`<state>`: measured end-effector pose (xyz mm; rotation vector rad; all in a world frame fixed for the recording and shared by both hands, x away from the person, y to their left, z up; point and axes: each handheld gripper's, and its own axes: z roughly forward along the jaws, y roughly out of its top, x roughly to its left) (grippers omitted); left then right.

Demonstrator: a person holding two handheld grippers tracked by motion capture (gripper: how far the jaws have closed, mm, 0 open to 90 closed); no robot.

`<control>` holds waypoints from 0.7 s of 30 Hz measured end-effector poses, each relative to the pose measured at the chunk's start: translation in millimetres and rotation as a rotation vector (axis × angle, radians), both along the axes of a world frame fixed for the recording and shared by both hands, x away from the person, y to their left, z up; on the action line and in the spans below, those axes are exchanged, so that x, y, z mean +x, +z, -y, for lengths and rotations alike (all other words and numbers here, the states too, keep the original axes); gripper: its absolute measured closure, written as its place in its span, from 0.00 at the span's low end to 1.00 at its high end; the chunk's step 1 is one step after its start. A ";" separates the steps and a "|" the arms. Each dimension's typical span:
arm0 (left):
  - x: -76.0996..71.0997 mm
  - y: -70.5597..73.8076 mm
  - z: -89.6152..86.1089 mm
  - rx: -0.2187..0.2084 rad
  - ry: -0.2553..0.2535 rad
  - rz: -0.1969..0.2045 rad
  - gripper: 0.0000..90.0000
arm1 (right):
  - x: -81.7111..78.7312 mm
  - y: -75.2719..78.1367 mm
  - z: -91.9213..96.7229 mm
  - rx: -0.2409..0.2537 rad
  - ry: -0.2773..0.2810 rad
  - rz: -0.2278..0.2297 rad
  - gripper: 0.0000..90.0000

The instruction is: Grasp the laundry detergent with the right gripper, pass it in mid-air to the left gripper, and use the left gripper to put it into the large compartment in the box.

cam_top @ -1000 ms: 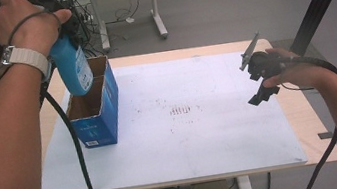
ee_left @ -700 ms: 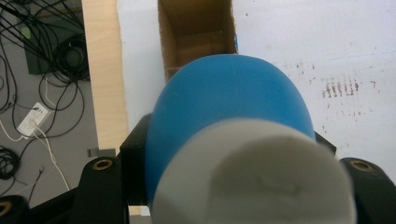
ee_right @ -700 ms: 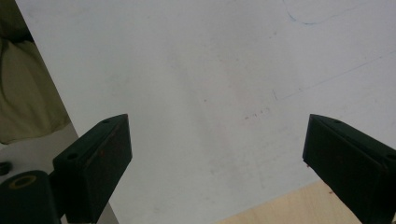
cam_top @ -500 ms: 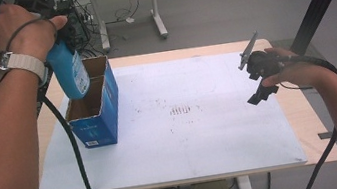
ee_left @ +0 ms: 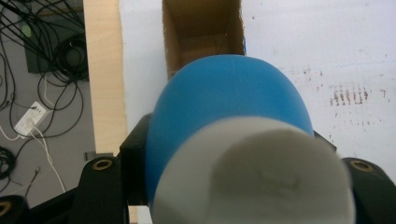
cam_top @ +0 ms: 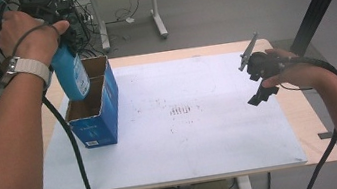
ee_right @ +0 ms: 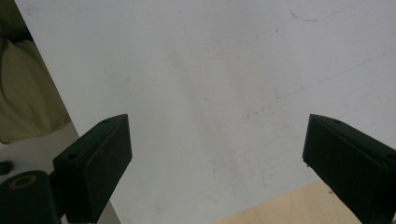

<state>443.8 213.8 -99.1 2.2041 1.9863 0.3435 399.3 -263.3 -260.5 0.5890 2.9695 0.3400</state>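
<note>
Gripping the blue bottle above the box at the worktop's left edge, the left fingers have it not yet inside; the right fingers are spread, empty.

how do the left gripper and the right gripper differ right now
The left gripper is shut on a blue bottle; the right gripper is open and holds nothing. The left gripper is raised over the blue box at the table's left; the right gripper hovers near the table's right edge. Both have black jaws.

Table, white sheet, blue box
</note>
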 end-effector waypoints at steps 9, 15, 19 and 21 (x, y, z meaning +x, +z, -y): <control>6.0 -16.6 0.7 -0.001 -0.005 -0.009 0.42 | 0.3 -2.0 1.8 0.002 -0.007 -0.007 0.09; 7.5 -27.5 -1.4 -0.004 -0.005 -0.006 0.42 | 0.6 -3.8 3.4 0.006 -0.016 -0.010 0.09; 7.5 -33.7 -2.0 -0.003 -0.006 0.000 0.42 | 0.0 -4.6 3.4 0.007 -0.017 -0.011 0.09; 7.4 -36.7 -2.2 -0.003 -0.005 0.012 0.42 | -0.4 -4.8 3.6 0.011 -0.019 -0.013 0.10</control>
